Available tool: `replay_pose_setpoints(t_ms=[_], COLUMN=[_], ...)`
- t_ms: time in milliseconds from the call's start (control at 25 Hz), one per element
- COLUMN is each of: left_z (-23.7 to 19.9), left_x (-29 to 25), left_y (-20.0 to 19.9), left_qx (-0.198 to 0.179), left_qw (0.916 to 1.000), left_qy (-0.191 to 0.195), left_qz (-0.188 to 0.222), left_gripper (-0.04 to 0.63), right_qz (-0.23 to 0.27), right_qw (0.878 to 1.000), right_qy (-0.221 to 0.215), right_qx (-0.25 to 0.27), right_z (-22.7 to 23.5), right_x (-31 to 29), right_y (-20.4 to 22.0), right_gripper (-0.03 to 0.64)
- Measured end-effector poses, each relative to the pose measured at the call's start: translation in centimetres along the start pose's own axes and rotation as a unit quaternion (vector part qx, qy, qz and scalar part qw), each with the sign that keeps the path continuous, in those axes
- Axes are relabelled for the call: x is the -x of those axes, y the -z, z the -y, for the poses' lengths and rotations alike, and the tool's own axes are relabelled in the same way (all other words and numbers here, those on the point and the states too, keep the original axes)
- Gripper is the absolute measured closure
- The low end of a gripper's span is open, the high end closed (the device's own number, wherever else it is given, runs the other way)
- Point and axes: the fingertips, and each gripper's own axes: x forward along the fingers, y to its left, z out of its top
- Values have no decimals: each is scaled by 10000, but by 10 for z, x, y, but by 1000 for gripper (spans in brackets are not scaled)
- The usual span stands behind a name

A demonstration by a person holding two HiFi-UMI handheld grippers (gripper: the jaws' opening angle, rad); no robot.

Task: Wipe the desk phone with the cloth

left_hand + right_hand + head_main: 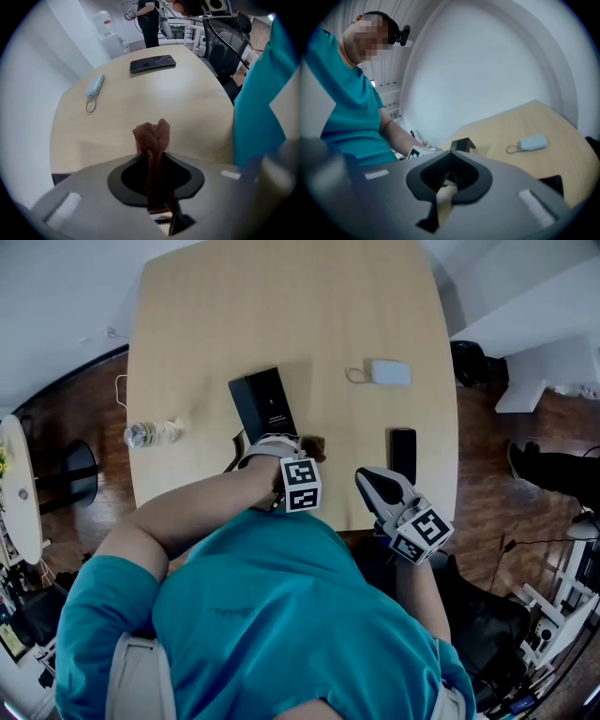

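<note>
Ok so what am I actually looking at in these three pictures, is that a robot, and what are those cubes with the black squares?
There is no robot. A person in a teal shirt holds a hand tool with two jaws in each hand, and the patterned cubes are part of those tools. One picture comes from a camera on the person's head, looking down at a wooden table. The other two come from a camera riding on each tool.

On the table are a black desk phone, a water bottle, a small pale box with a cord loop and a dark mobile phone.

The left gripper has its jaws shut on a brown cloth. The right gripper has its jaws together, holding nothing.
</note>
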Motion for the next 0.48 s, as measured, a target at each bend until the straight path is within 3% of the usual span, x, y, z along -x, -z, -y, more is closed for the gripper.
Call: replay_pose_setpoints(t_ms=[200, 320, 480], left_z=[17, 27, 25], left_x=[2, 3, 15], left_y=[42, 69, 71], left_qx=[310, 711, 1027], left_qw=[9989, 9962, 9938], left_qy=[302, 404, 331], left_qz=[-193, -308, -284], left_gripper=[502, 502, 502], right_qz=[98, 159, 174], right_qw=[9999, 9998, 9995], right_qy=[26, -32, -272], right_qx=[-83, -95, -19], right_z=[11, 17, 19], right_x=[11, 14, 17], right_y=[5, 4, -6], right_gripper=[615, 615, 615])
